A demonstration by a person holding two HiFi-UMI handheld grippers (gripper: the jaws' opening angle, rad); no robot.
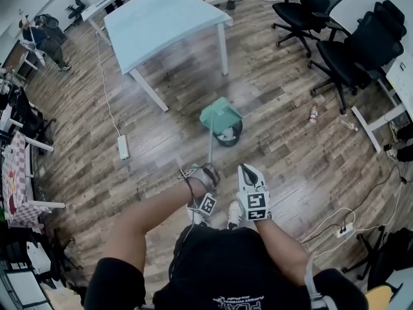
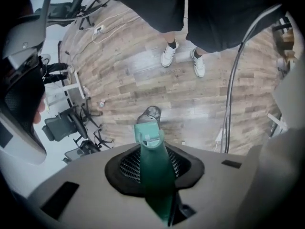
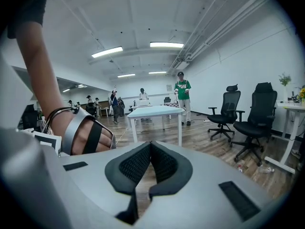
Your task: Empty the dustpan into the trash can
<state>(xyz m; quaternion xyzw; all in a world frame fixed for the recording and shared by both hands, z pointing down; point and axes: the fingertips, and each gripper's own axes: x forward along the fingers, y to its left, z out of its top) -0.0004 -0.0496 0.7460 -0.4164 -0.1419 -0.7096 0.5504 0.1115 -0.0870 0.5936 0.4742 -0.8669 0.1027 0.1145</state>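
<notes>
Dustpan (image 1: pixel 221 113) over trash can (image 1: pixel 230 136), L jaws grip handle (image 2: pixel 155 175), R jaws closed, bottle(?) (image 1: pixel 313 113) nearby

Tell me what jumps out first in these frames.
A green dustpan is tilted over the black trash can on the wood floor mid-room, and its long handle is clamped in the left gripper. The right gripper is beside it, closed and empty. A pale blue table stands beyond.
</notes>
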